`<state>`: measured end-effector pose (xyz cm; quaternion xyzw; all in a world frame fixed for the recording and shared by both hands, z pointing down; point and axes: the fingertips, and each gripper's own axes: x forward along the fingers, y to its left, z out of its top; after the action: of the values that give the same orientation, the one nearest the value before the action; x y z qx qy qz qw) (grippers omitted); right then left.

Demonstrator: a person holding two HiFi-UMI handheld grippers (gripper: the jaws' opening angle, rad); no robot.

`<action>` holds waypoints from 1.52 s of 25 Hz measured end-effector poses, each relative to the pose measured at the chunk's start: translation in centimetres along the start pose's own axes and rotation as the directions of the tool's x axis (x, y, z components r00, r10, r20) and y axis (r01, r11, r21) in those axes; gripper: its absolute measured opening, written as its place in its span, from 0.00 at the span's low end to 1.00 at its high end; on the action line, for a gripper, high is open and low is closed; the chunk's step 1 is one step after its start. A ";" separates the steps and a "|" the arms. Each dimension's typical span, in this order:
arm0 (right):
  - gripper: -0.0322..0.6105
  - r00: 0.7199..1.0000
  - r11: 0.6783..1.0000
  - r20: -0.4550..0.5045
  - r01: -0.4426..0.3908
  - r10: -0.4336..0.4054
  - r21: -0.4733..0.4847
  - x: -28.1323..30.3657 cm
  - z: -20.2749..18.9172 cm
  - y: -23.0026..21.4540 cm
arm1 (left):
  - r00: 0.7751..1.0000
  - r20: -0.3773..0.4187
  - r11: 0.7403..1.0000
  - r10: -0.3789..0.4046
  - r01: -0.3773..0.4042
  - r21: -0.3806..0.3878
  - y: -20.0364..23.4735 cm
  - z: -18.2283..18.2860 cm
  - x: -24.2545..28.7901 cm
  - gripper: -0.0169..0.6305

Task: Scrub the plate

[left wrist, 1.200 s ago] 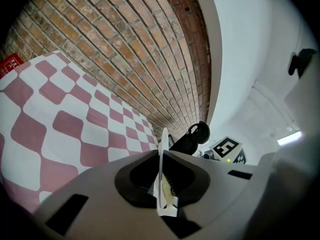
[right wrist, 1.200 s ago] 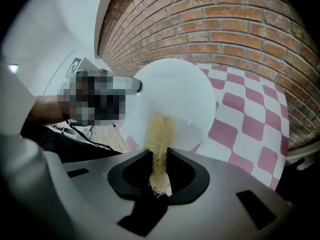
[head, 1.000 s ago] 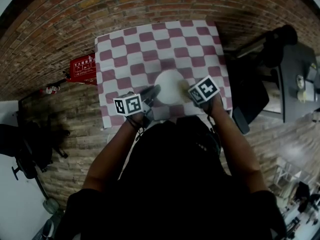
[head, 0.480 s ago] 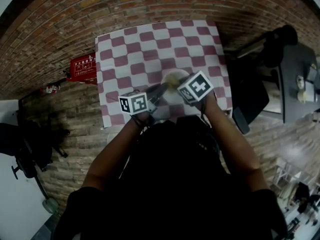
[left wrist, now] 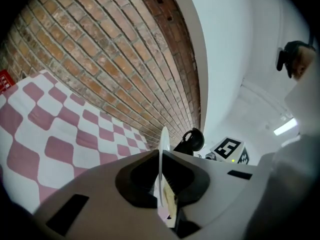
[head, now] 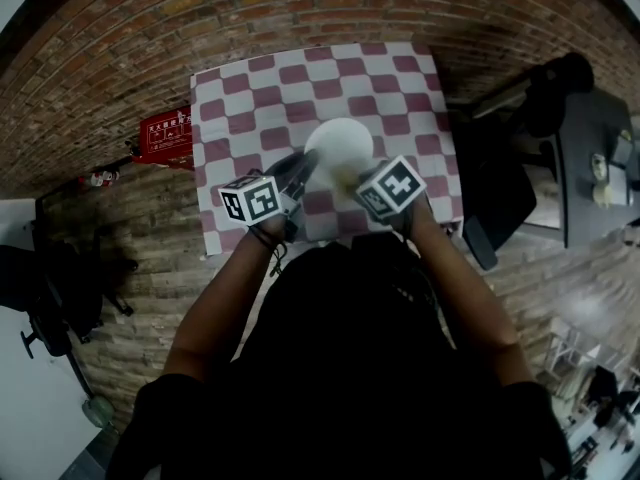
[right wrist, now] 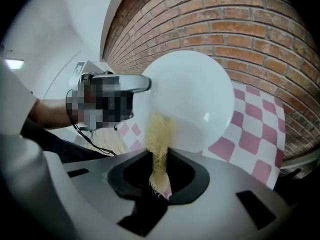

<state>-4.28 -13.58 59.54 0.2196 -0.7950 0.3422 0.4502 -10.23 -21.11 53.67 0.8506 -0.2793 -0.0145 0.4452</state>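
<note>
Holding item 1, the white plate (head: 338,146), my left gripper (head: 303,171) has its jaws narrowed onto the rim. In the left gripper view the plate stands edge-on between the pads.

Item 2: yellow fibrous scrubber (right wrist: 159,136), pinched between the narrow jaws of my right gripper (right wrist: 159,178). Its free end touches the plate's face near the 7 o'clock edge, as the right gripper view shows it.

Item 3: red-and-white checked cloth (head: 250,108). The plate is tilted up over its middle. In the head view the left gripper comes in from the plate's 8 o'clock and the right gripper from its 5 o'clock.

Item 4: brick floor (head: 120,38), on all sides of the cloth.

Item 5: red box (head: 165,136), on the floor at the cloth's 9 o'clock, just beside its edge.
</note>
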 end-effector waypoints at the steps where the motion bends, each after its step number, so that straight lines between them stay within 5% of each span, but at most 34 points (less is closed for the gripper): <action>1: 0.17 1.000 1.000 0.000 0.008 -0.008 0.013 -0.4 -0.3 -0.7 | 1.000 -0.006 1.000 -0.001 0.001 0.021 0.0 0.2 -0.2 0.06; 7: 0.17 0.993 0.990 0.035 0.109 -0.112 0.085 -4.3 -0.5 -5.9 | 0.998 -0.063 0.987 -0.003 0.013 0.161 -0.7 -0.1 -0.8 0.06; 11: 0.17 0.983 0.984 0.075 0.164 -0.169 0.068 -7.4 1.3 -7.6 | 0.994 -0.109 0.941 0.025 0.013 0.337 -1.7 -0.5 -0.6 0.06; 15: 0.17 0.982 0.986 0.095 0.164 -0.165 0.016 -9.5 3.4 -6.4 | 0.988 -0.136 0.846 0.080 0.005 0.533 -2.4 0.0 -0.4 0.06; 20: 0.17 0.989 0.989 0.094 0.120 -0.112 -0.081 -11.1 5.9 -2.9 | 0.979 -0.130 0.662 0.155 -0.005 0.749 -2.8 1.0 -0.1 0.06; 22: 0.17 0.993 0.988 0.090 0.090 -0.079 -0.122 -11.7 7.0 -1.3 | 0.977 -0.119 0.577 0.179 -0.006 0.816 -3.3 1.4 0.0 0.06; 24: 0.17 0.995 0.985 0.084 0.066 -0.053 -0.162 -12.3 8.1 0.2 | 0.973 -0.108 0.464 0.204 0.001 0.886 -3.9 1.7 -0.1 0.06; 29: 0.17 0.997 0.975 0.080 0.032 -0.015 -0.218 -13.7 10.3 2.2 | 0.973 -0.055 0.117 0.224 0.029 0.993 -6.2 2.1 -0.2 0.06; 34: 0.17 0.997 0.971 0.072 -0.012 0.030 -0.241 -14.8 11.8 3.4 | 0.975 0.015 -0.221 0.224 0.035 0.975 -7.8 2.5 -0.7 0.06; 38: 0.17 0.998 0.962 0.023 -0.044 0.052 -0.268 -15.1 12.3 4.1 | 0.984 0.047 -0.434 0.173 0.033 0.900 -9.4 2.8 -1.1 0.06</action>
<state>-6.39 -19.33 40.66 0.1427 -0.8457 0.2393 0.4552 -7.59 -18.46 44.54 0.8078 -0.1889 0.3097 -0.4646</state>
